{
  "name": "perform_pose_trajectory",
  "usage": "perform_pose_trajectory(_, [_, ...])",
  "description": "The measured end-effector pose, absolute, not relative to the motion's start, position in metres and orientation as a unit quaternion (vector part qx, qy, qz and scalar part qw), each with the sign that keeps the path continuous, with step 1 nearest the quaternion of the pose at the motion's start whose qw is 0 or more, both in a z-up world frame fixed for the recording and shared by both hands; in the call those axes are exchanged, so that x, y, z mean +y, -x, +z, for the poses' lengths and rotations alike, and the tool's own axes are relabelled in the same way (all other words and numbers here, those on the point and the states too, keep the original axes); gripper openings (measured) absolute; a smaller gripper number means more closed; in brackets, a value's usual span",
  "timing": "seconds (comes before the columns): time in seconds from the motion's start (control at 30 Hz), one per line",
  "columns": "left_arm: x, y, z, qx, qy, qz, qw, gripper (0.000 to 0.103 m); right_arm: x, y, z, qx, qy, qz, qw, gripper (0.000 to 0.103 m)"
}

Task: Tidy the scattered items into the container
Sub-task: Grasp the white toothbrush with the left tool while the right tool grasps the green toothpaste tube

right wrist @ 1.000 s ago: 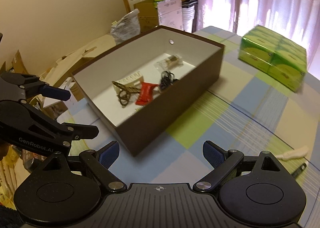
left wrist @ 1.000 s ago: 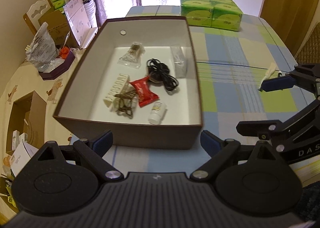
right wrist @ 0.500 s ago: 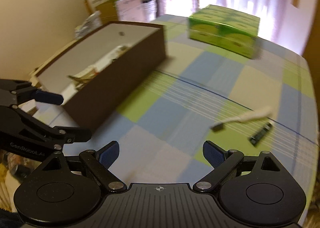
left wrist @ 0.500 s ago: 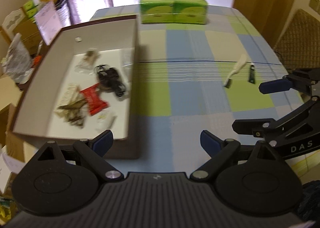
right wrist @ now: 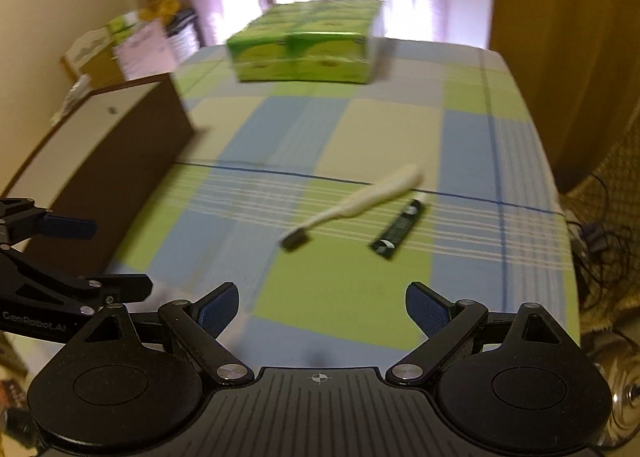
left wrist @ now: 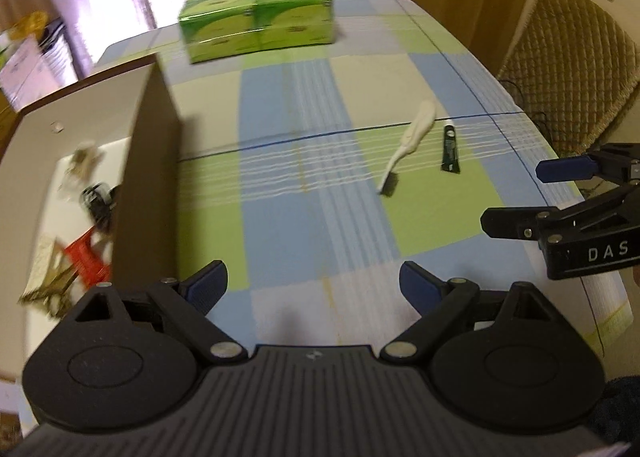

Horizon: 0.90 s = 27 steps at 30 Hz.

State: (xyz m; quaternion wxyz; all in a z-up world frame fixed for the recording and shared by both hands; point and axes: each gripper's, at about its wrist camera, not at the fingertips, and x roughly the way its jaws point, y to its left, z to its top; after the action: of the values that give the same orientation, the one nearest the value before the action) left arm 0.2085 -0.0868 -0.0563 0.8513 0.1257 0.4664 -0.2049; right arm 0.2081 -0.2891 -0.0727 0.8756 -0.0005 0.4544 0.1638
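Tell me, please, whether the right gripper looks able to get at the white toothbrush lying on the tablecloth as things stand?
Probably yes. The right gripper is open and empty, and only bare tablecloth lies between it and the white toothbrush. The dark tube lies beside it, apart, not across the way.

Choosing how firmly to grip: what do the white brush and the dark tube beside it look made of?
Brush: probably smooth matte plastic, a rigid one-piece handle with dark bristles. Tube: likely soft glossy plastic or foil, with a flat crimped end; blur leaves it uncertain.
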Motion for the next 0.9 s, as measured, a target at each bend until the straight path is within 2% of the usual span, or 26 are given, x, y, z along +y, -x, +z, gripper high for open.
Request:
perform_pose_trajectory(0.4, [-0.147,-0.274,-0.095,0.470,-0.161,-0.261,0.828,0.078,-0.329,-0.250,-0.114,0.483,-0.045,0.080,0.871,0.095])
perform_pose_trajectory(0.53, [-0.169,-0.294,-0.109,0.466,-0.180,-0.290,0.816,0.065,-0.333,-0.264,-0.122,0.483,-0.065,0.061,0.871,0.095])
perform_pose_trajectory(0.7, [-0.194,-0.316,-0.126,0.459,-0.212,-0.325,0.800,0.062,-0.333,-0.280,-0.127,0.470,-0.077,0.042,0.878,0.095])
perform_pose_trajectory(0.73, [-0.199,-0.320,-0.129,0.458,-0.217,-0.333,0.795,0.060,-0.333,-0.282,-0.128,0.467,-0.078,0.042,0.880,0.092])
perform_pose_trajectory(0.77, [-0.203,-0.325,-0.131,0.457,-0.220,-0.340,0.792,0.058,-0.334,-0.285,-0.129,0.464,-0.078,0.040,0.881,0.079])
perform_pose_trajectory(0.9, [-0.216,-0.339,-0.140,0.447,-0.225,-0.367,0.784,0.049,-0.341,-0.295,-0.132,0.467,-0.093,0.027,0.879,0.076])
